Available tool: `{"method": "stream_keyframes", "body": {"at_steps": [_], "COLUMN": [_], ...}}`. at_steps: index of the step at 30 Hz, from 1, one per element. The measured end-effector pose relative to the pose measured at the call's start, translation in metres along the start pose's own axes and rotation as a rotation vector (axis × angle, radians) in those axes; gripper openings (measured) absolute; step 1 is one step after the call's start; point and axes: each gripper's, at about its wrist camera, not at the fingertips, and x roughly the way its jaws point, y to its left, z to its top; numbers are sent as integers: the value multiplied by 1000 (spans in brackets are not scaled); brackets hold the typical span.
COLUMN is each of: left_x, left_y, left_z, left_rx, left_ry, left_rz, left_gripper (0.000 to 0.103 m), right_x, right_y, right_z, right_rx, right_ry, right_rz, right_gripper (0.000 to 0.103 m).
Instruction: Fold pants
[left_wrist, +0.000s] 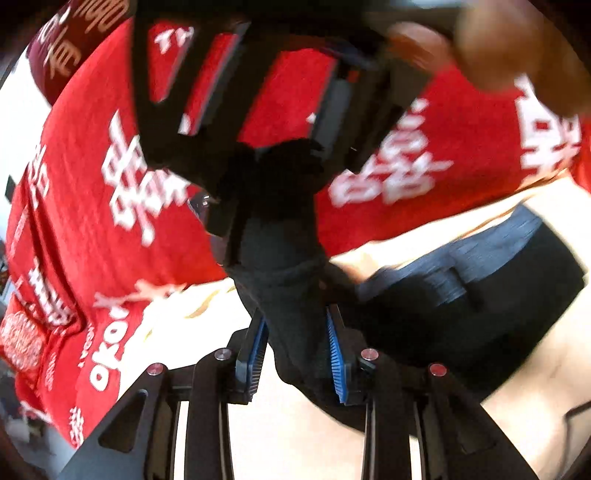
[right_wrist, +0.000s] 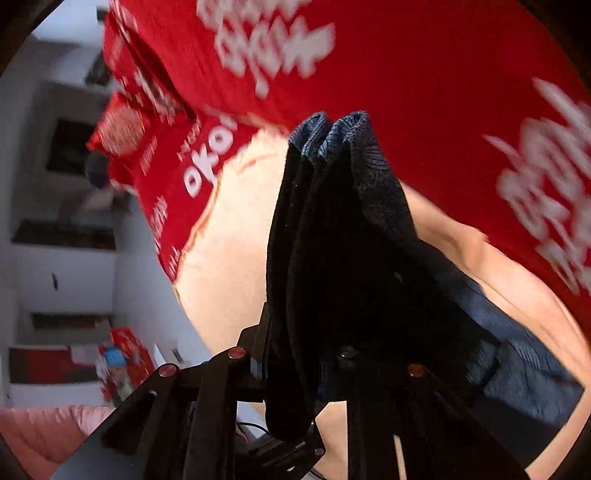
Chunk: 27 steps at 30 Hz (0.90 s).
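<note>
Red cloth (left_wrist: 92, 155) with white lettering is covering most of the far surface in both views; a pale cream sheet (left_wrist: 554, 354) is lying just in front of it, on the near side. Whether this is a bed or a counter is unclear.

Pants (left_wrist: 480, 295), dark with a blue-grey ribbed band, are lying partly on the sheet, below the red cloth's edge, with one gathered part rising up into the left gripper (left_wrist: 299, 354). Its blue-padded fingers (left_wrist: 337, 354) are standing narrowly apart and pinching that bunched fabric between them.

In the right wrist view, a folded bundle of pants (right_wrist: 332, 229) is hanging over the right gripper (right_wrist: 295, 369), against the red cloth. Its fingers are nearly together, clamping the fabric, which is hiding most of the pads.

The right gripper (left_wrist: 258, 92) is showing above the left, blurred, with a hand (left_wrist: 517, 48) behind it.
</note>
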Motion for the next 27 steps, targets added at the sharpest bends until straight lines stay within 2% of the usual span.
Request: {"method": "stream_keyframes", "body": {"at_steps": [7, 11, 15, 18, 21, 23, 25, 26, 27], "left_x": [-46, -57, -53, -38, -19, -11, -10, -11, -12], "left_y": [-101, -166, -226, -257, -286, -297, -300, -295, -294], "left_z": [45, 58, 60, 50, 31, 16, 4, 1, -3], "left_rx": [101, 192, 271, 314, 363, 385, 421, 437, 446], "left_ry": [-62, -74, -57, -21, 47, 84, 87, 86, 89], "left_rz": [-122, -168, -206, -225, -237, -234, -215, -208, -212], "left_gripper": [32, 32, 32, 32, 32, 32, 32, 38, 50], "right_x": [-103, -136, -154, -150, -122, -104, -88, -82, -79], "right_y": [-81, -141, -195, -238, -272, -290, -301, -305, -308], "right_z": [-88, -141, -182, -208, -226, -236, -244, -247, -248], "right_rx": [156, 271, 342, 399, 467, 505, 524, 532, 541], "right_ry": [-199, -279, -320, -323, -296, -281, -281, -284, -286], "right_rz": [63, 109, 125, 134, 135, 161, 192, 201, 207], "right_gripper": [18, 18, 19, 20, 20, 20, 20, 20, 20]}}
